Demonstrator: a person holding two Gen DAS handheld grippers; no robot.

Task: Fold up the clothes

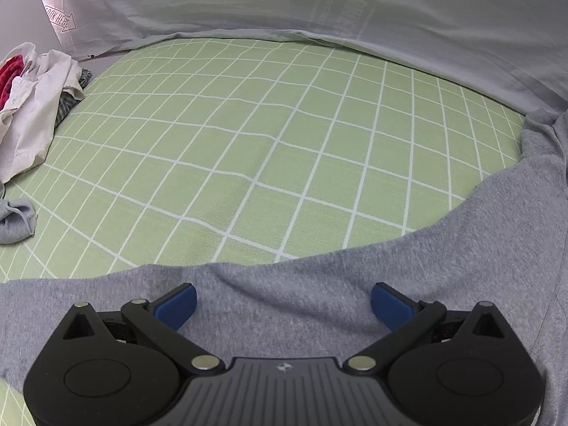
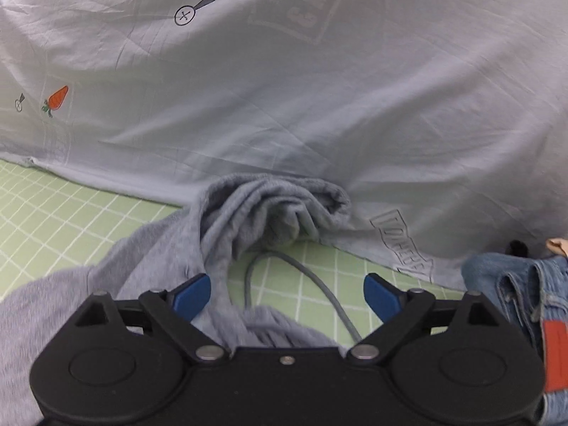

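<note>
The grey fleece hooded sweatshirt (image 1: pixel 408 284) lies spread on the green white-gridded bedsheet (image 1: pixel 266 142). Left gripper (image 1: pixel 284 301) and right gripper (image 2: pixel 287 294) hover over it, jaws spread, empty, presumably positioned to pinch edges for folding.

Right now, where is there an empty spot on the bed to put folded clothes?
The big free patch is the green checked sheet, between the grey sweatshirt, the pale carrot-print quilt and the white clothes pile. By the right gripper it is crowded: bunched hood, drawstring, jeans.
</note>
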